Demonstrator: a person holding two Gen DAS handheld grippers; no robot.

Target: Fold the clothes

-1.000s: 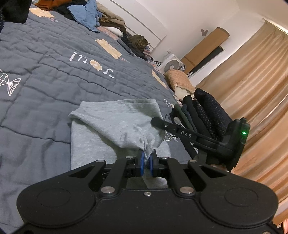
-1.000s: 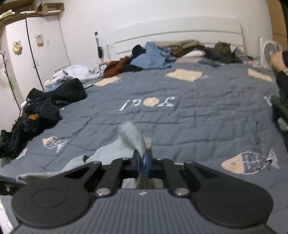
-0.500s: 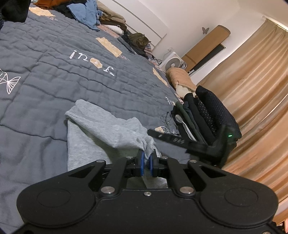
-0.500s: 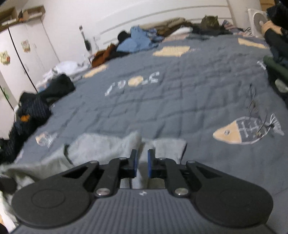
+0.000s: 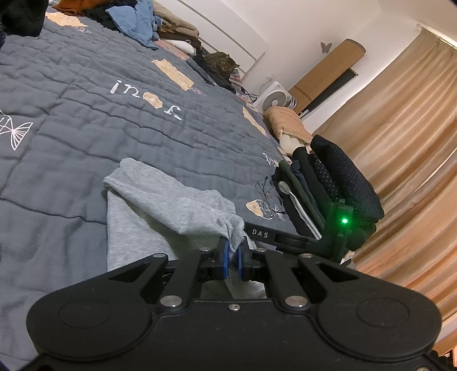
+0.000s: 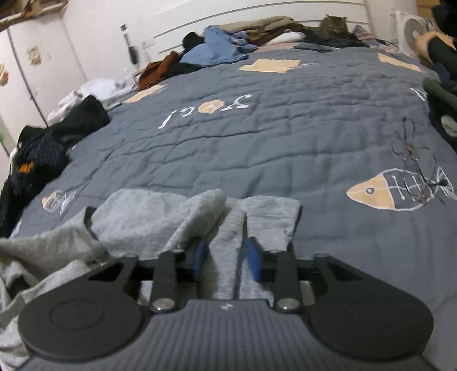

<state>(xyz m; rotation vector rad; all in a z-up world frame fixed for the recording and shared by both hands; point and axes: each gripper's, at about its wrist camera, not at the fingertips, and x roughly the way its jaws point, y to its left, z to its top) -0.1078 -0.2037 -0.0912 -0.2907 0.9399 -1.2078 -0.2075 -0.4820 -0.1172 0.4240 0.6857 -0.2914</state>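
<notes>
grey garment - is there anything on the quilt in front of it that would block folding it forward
Nothing visible does. Ahead of the grey garment the quilt is bare up to the lettering. The folded stack sits off to the right, clear of it. The left gripper is shut on a corner.

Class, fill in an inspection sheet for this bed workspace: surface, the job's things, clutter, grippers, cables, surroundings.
Surface: grey quilt with fish and letter prints, lying mostly flat.
Job's things: grey garment, partly folded, near the front edge; folded stack of dark clothes at the right side.
Clutter: unfolded clothes heap by the headboard; dark clothes at the left edge; glasses on the quilt.
Grippers: left gripper pinches a garment corner; right gripper has its fingers apart, cloth lying between them.
Cables: dark lead by the fan.
Surroundings: cat, fan, curtain, wardrobe.
</notes>
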